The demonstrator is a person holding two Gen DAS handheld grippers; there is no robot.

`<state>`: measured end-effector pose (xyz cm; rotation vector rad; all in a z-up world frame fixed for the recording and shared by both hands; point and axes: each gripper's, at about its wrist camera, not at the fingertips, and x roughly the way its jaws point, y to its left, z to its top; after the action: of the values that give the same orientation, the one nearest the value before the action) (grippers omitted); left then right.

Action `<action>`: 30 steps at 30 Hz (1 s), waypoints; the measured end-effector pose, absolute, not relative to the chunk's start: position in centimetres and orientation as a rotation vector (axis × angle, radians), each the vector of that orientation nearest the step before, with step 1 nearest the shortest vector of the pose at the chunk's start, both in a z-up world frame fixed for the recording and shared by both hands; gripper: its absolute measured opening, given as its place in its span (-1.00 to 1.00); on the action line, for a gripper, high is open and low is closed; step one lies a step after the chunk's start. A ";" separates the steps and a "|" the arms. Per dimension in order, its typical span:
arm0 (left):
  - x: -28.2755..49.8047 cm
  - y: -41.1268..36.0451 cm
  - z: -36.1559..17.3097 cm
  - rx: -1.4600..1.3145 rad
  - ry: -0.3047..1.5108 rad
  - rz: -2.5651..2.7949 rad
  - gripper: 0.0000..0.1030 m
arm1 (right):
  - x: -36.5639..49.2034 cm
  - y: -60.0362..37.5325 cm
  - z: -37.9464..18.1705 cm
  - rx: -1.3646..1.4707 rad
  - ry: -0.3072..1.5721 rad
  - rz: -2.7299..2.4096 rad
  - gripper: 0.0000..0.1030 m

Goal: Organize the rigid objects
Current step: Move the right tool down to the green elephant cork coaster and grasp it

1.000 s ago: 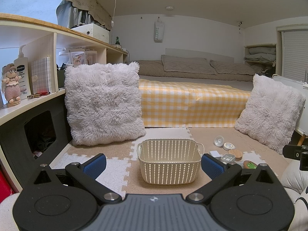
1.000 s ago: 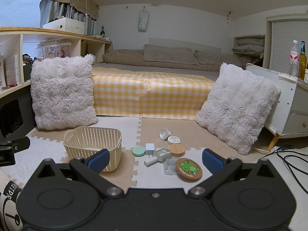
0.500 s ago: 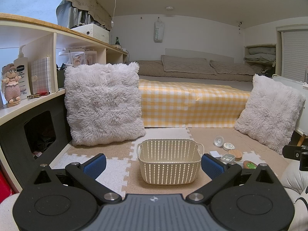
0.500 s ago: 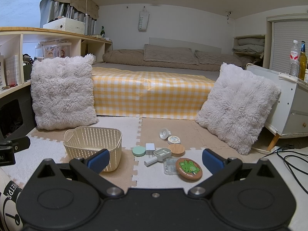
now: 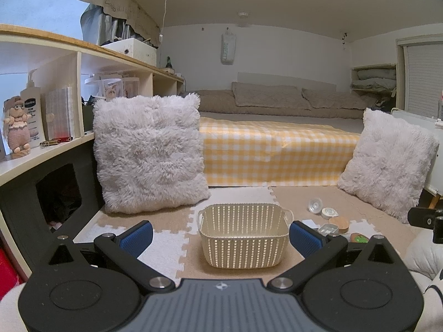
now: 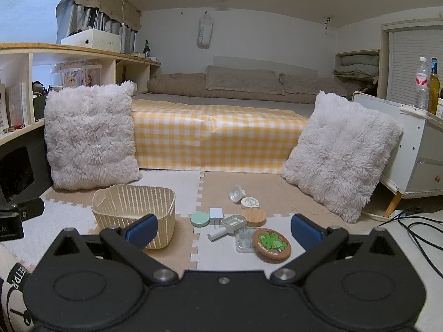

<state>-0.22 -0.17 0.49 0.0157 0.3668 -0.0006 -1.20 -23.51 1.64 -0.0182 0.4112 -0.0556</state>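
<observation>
A cream slatted basket (image 5: pixel 243 233) (image 6: pixel 135 207) stands empty on the foam floor mat. To its right lie several small rigid items: a round coaster with a green figure (image 6: pixel 271 244), a clear plastic box (image 6: pixel 245 240), a wooden lid (image 6: pixel 254 217), a mint round case (image 6: pixel 200 219), a white charger plug (image 6: pixel 216 215), a light bulb (image 6: pixel 236 193) and a small round tin (image 6: pixel 249 202). My left gripper (image 5: pixel 221 238) hangs open in front of the basket. My right gripper (image 6: pixel 223 231) is open above the near items. Neither holds anything.
Two fluffy white cushions (image 5: pixel 149 152) (image 6: pixel 340 152) lean left and right of a yellow checked bed (image 6: pixel 218 135). A shelf unit (image 5: pixel 41 110) runs along the left. A white cabinet (image 6: pixel 415 149) with bottles stands right, with black cables (image 6: pixel 415 221) on the floor.
</observation>
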 end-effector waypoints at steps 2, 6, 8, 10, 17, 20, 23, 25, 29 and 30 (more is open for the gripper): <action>-0.1 -0.2 0.9 0.009 0.367 -0.003 1.00 | -1.4 -23.8 1.9 -0.004 0.409 -0.057 1.00; 0.9 -0.2 1.7 0.001 0.366 -0.010 1.00 | -0.8 -24.7 2.5 0.041 0.415 -0.041 1.00; 1.6 -0.2 2.1 0.005 0.358 -0.011 1.00 | -0.2 -24.9 2.9 0.058 0.419 -0.031 1.00; 2.3 -0.3 2.5 0.024 0.340 -0.005 1.00 | 0.6 -25.1 3.4 0.062 0.411 -0.029 1.00; 5.9 -0.4 4.3 0.047 0.295 -0.012 1.00 | 4.4 -26.2 5.4 0.064 0.366 -0.057 1.00; 8.5 0.2 4.8 0.024 0.302 -0.015 1.00 | 6.4 -27.1 5.9 0.047 0.351 -0.082 1.00; 11.0 1.1 5.3 -0.027 0.285 0.000 1.00 | 8.7 -28.1 6.2 0.036 0.347 -0.118 1.00; 12.6 1.5 5.5 -0.038 0.262 0.033 1.00 | 10.3 -29.0 6.0 0.037 0.353 -0.142 1.00; 16.3 2.4 5.5 -0.029 0.258 0.058 1.00 | 14.0 -30.8 5.0 0.030 0.388 -0.192 1.00; 17.2 2.5 5.5 -0.024 0.268 0.061 1.00 | 15.0 -31.3 4.5 0.020 0.401 -0.209 1.00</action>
<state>17.24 2.52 5.46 -0.0242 0.2680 0.0615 14.98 -31.28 4.53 0.0201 0.4011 -0.2088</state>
